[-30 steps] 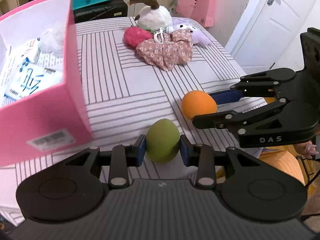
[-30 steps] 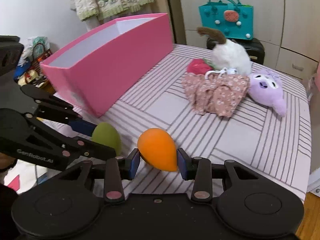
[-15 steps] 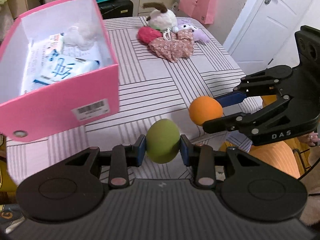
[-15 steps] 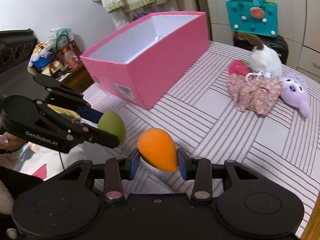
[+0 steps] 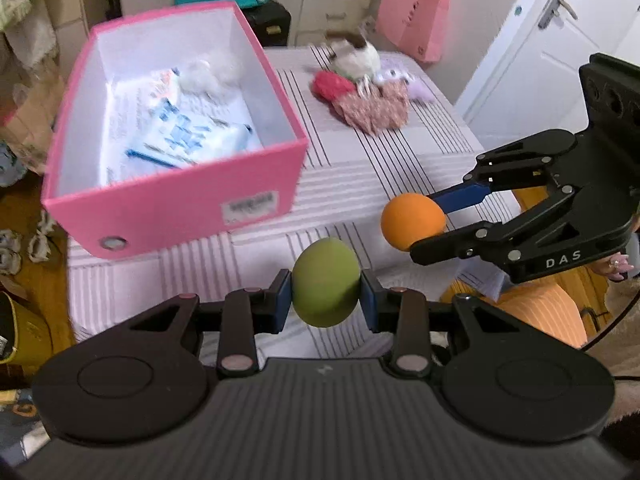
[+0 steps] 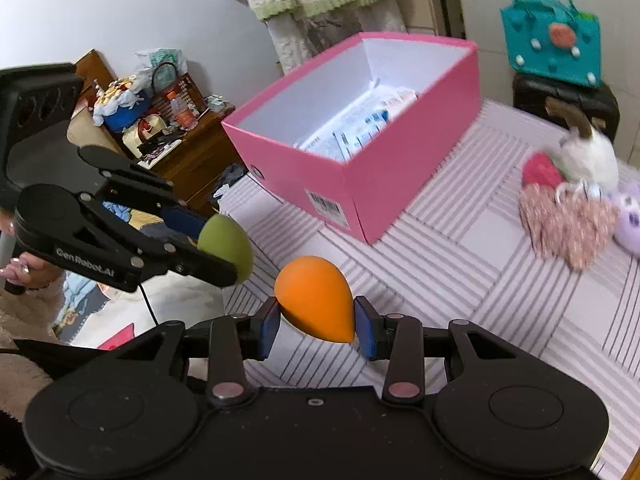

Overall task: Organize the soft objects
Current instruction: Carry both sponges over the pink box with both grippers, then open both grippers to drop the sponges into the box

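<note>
Left gripper (image 5: 326, 300): black linkage, blue pads, "GenRobot.AI" lettering; right gripper (image 6: 316, 322): likewise, marked "DAS"; nails seemingly pink.

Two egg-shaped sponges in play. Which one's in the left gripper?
The green sponge, clamped in the left gripper. The orange sponge sits in the right gripper.

Green egg-shaped sponge (image 5: 325, 282): matt, fine-pored foam.
Orange teardrop sponge (image 6: 316, 305): same matt foam look, smooth.
Pink box (image 5: 172, 204): smooth card, white inside.
Striped table cover (image 6: 460, 280): cloth, matt.
Floral pink fabric (image 6: 568, 226): thin, crumpled cloth.
White plush toy (image 6: 588, 158): fuzzy.
Left gripper (image 5: 325, 304): black matt plastic, blue pads.
</note>
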{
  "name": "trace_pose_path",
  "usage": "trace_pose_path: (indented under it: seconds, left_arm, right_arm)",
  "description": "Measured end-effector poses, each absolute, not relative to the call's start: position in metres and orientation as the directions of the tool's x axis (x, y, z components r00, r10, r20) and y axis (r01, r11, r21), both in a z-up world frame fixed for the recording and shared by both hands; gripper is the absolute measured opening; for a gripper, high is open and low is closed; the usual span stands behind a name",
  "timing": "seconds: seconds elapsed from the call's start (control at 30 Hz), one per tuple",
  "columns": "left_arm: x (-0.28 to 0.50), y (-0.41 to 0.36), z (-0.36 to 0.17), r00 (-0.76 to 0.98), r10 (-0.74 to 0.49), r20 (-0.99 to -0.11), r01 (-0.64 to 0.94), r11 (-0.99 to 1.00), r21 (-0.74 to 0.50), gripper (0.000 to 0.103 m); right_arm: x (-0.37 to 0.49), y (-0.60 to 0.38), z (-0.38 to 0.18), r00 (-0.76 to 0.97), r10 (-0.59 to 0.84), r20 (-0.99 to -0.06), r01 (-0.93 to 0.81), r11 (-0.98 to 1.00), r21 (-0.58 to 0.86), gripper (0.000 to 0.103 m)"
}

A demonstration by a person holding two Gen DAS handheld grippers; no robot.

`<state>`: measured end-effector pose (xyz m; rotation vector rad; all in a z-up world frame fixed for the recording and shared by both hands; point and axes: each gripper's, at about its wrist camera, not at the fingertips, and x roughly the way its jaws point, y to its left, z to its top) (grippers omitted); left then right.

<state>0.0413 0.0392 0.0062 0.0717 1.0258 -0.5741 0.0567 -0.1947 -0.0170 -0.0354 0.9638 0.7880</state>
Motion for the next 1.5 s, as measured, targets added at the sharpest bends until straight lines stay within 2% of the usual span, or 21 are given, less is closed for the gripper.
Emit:
trace_pose_path:
  seconds: [0.27,0.6,0.87,1.03,1.43,1.5]
  left_arm:
    - [0.065,0.056,0.03,0.508,-0.39,-0.768,0.449,0.881,-0.15,0.035]
    - [0.157,0.057,0.032,0.538,-0.349,-0.767,0.392,0.91,-0.139,0.035]
    - [0.235,0.066,0.004,0.505,-0.323,-0.8,0.316,0.932,-0.177,0.035]
    - [0.266,0.065,-0.013,0.456,-0.334,-0.825,0.289,0.932,-0.217,0.036]
    - [0.312,0.063,-0.039,0.393,-0.347,-0.852,0.227,0.934,-0.276,0.036]
    - [0.315,0.063,-0.04,0.387,-0.348,-0.854,0.223,0.934,-0.279,0.039]
  right_arm:
    - [0.076,-0.178,0.013,0.443,0.585,-0.68,-0.659,0.726,0.196,0.045]
    - [0.143,-0.142,0.033,0.573,0.535,-0.621,-0.676,0.736,0.01,0.045]
    - [0.201,-0.104,0.014,0.626,0.437,-0.646,-0.681,0.71,-0.18,0.045]
    - [0.23,-0.079,-0.006,0.579,0.374,-0.724,-0.714,0.662,-0.229,0.045]
    - [0.265,-0.057,-0.028,0.562,0.227,-0.795,-0.726,0.597,-0.342,0.045]
    - [0.267,-0.055,-0.029,0.561,0.218,-0.799,-0.731,0.583,-0.354,0.047]
